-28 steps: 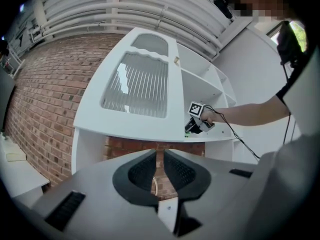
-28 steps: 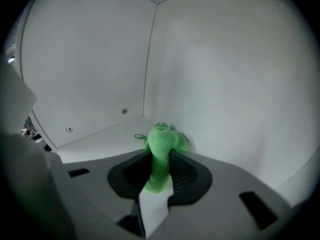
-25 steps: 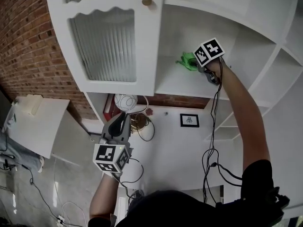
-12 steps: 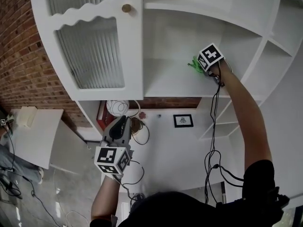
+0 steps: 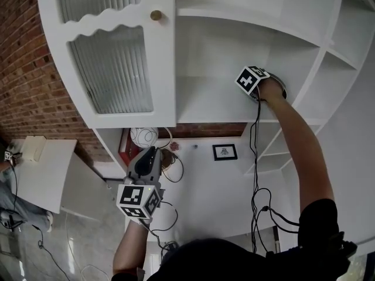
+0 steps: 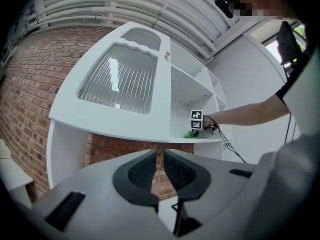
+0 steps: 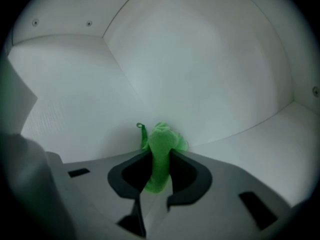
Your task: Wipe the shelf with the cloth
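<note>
Green cloth (image 7: 161, 139) clamped between jaws of the right gripper (image 7: 160, 159), bunched end poking ahead onto the shelf (image 7: 250, 134).

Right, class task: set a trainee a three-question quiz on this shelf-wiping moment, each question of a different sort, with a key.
1. Fill in: the cloth pinched in the right gripper is ___ in colour.
2. True or false: the left gripper rests on the shelf.
3. Which gripper reaches into the open cupboard? A left; B right; C both.
Key: 1 green; 2 false, it hangs below the shelf, shut and empty; 3 B.
</note>
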Tool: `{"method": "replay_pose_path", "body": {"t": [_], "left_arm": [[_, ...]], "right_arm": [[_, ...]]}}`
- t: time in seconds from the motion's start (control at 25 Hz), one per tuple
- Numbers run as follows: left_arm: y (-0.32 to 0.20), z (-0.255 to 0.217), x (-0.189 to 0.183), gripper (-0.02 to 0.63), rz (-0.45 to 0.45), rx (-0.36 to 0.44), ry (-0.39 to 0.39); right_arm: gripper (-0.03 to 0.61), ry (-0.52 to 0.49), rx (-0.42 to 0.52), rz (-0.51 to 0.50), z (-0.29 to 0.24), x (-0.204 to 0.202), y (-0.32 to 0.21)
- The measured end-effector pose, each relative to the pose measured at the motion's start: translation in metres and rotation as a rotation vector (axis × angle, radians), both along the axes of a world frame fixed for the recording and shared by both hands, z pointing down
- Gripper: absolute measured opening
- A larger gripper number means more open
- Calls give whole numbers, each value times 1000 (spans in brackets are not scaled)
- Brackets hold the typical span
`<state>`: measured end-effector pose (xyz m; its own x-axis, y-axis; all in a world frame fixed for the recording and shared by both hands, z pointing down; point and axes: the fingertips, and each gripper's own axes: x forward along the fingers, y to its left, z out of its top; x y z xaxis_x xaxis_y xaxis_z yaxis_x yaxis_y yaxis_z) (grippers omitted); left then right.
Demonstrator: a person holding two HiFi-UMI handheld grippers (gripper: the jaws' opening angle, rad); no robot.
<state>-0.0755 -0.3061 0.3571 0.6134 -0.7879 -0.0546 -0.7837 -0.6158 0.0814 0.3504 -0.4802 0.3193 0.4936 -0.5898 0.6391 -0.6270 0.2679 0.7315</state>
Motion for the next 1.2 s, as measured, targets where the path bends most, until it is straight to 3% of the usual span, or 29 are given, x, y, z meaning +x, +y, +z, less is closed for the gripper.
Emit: {"method": "replay_pose_path", "body": {"t": [0.2, 0.32, 0.4, 0.44, 0.52, 0.68, 0.76, 0.84, 1.04, 1.2], "left_arm": [[0, 1, -2, 46, -1, 1, -8], [0, 2, 0, 46, 3, -4, -10], [0, 4, 0, 47, 4, -10, -11], [0, 5, 0, 46, 3, -11, -13], [-1, 6, -1, 46, -2, -11, -15], [3, 8, -7, 46, -23, -22, -21], [5, 9, -13, 46, -41, -25, -25], [9, 8, -23, 46, -65, -24, -27], [23, 8, -63, 47, -161, -30, -21], [34, 7, -90, 46, -226, -29, -20]], "right_arm": [[84, 193, -72, 7, -1, 10, 6], [86, 403, -124, -15, -7, 16, 8], [87, 487, -72, -56, -22, 12, 4], [87, 479, -21, -82, -32, 6, 2], [87, 321, 101, -138, -47, -17, -3], [89, -381, 287, -232, -65, -94, -6], [89, -717, 306, -272, -72, -138, -8], [89, -928, 284, -322, -73, -178, -8], [87, -1078, 108, -462, -51, -264, -2], [86, -1055, -1, -476, -25, -302, -2]]}}
